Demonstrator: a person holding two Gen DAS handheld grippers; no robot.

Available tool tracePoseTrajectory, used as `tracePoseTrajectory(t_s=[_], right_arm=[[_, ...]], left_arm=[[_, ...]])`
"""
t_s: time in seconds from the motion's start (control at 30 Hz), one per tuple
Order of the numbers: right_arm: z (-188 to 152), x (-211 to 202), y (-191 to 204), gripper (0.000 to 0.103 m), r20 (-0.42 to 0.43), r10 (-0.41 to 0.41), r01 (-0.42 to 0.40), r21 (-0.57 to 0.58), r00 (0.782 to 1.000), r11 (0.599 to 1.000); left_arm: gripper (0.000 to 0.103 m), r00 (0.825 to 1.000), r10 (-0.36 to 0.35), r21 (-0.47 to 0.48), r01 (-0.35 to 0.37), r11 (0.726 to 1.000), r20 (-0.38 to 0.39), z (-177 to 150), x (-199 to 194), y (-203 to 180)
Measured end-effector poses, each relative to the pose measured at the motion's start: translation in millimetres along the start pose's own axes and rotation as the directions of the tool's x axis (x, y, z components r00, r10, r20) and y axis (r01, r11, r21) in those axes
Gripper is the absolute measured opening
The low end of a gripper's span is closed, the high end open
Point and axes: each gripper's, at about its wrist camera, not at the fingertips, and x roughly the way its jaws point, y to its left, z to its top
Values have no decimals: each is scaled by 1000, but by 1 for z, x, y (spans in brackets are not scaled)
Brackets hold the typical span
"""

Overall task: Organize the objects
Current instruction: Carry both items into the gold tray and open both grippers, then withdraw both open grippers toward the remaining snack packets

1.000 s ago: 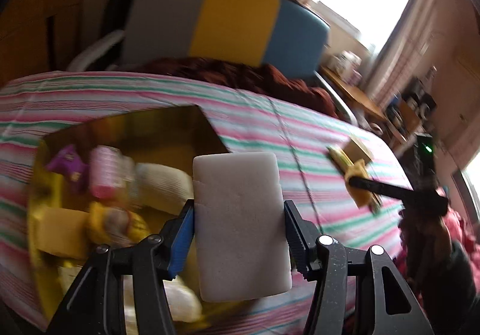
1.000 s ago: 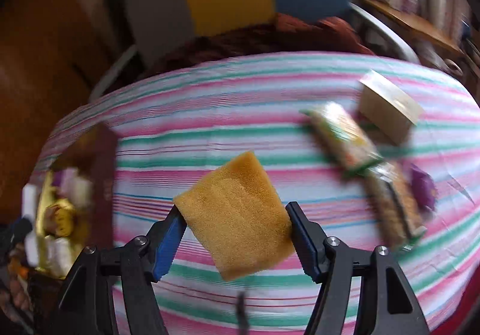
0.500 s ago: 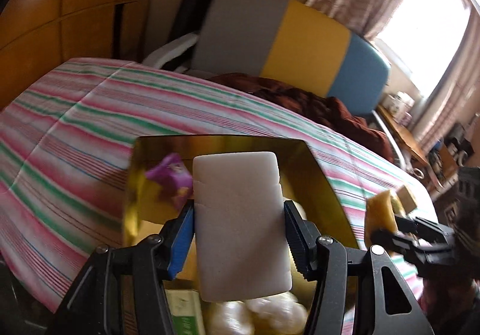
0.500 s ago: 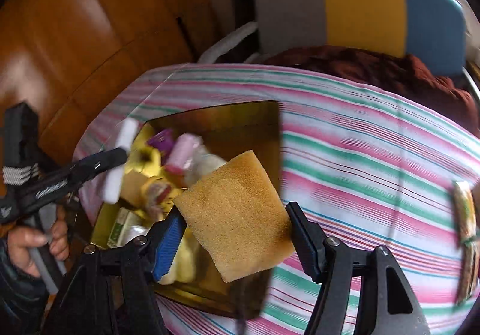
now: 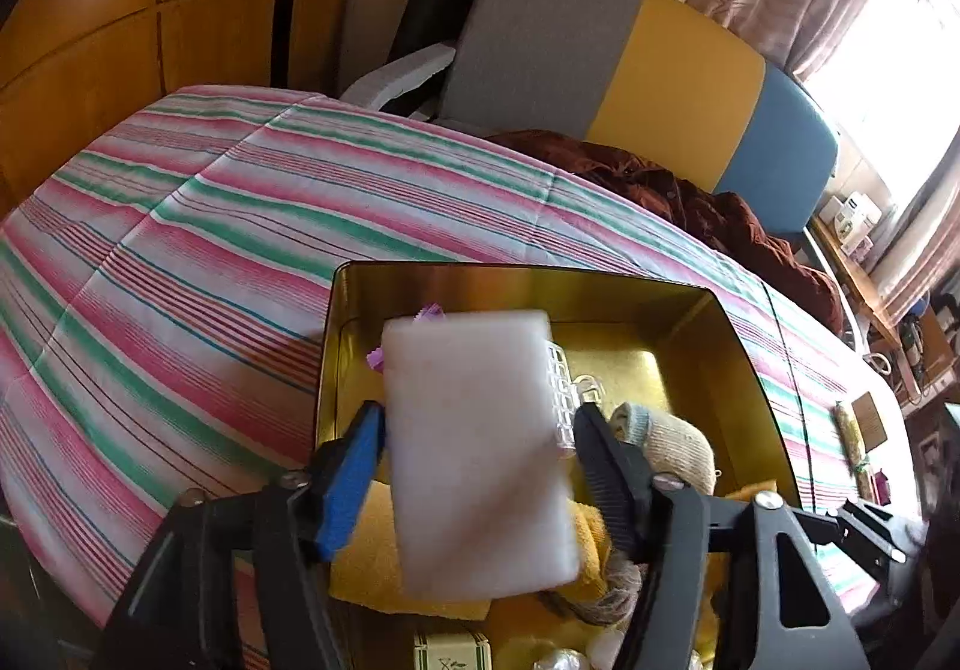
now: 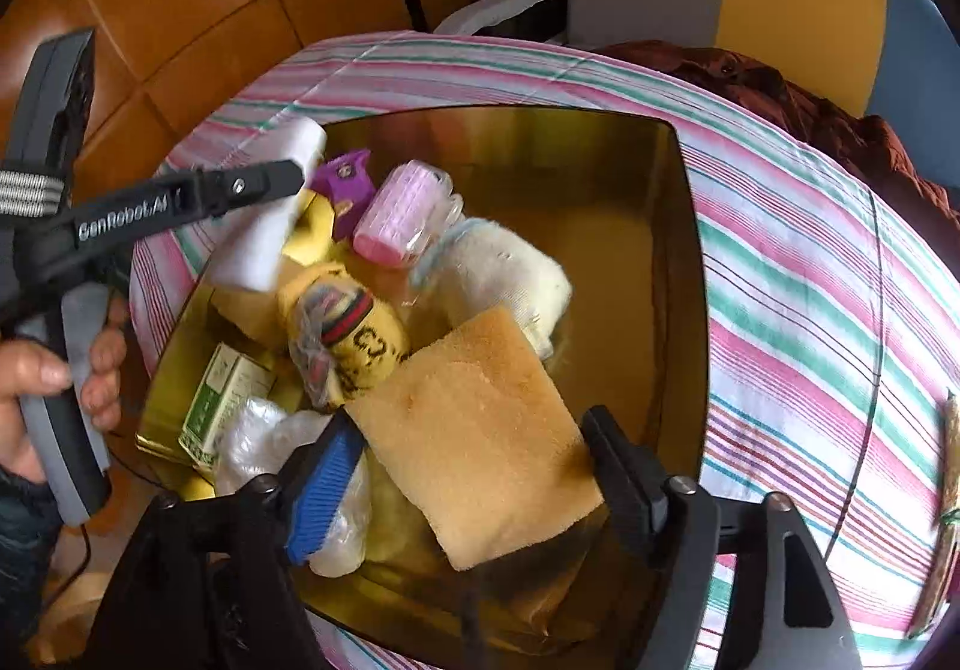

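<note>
Both jaws opening, white sponge [image 5: 474, 448] and orange sponge [image 6: 480, 430] over gold box [image 6: 684, 262]

Tin [image 6: 684, 274] sits on striped cloth [image 5: 180, 250]; rolled socks [image 6: 504, 274], curler [image 6: 402, 214] and carton [image 6: 222, 400] lie inside.

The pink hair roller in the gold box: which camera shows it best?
The right wrist view: the pink hair roller lies in plain sight beside a purple piece. In the left wrist view the white sponge hides nearly all of it; only a clear gridded edge peeks out.
</note>
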Motion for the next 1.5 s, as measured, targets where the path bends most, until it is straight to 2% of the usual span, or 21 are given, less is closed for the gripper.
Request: tracePoseTrajectory(t_s=[0.13,0.3,0.5,0.83,1.27,1.5], right_arm=[[-3,-4,0,85,18,-4,4,8,1000,1000],[-6,-15,-1,85,55,-15,13,33,998,999],[-10,-36,-2,85,124,-81,76,47,989,996],[-20,-65,3,86,224,-199,195,39,954,980],[-36,-91,-29,86,264,-300,277,121,917,953],[-44,-101,-56,86,255,-341,303,177,905,936]], left_arm=[[78,1000,25,-5,-25,1000,19,-1,-4,1],[78,996,54,-9,-54,999,70,-1,-21,2],[84,984,63,65,-75,995,164,-16,-55,-20],[86,970,45,221,-100,970,241,-46,-85,-70],[88,969,-5,317,-76,945,245,-63,-94,-107],[88,973,-36,363,-50,930,227,-68,-91,-126]])
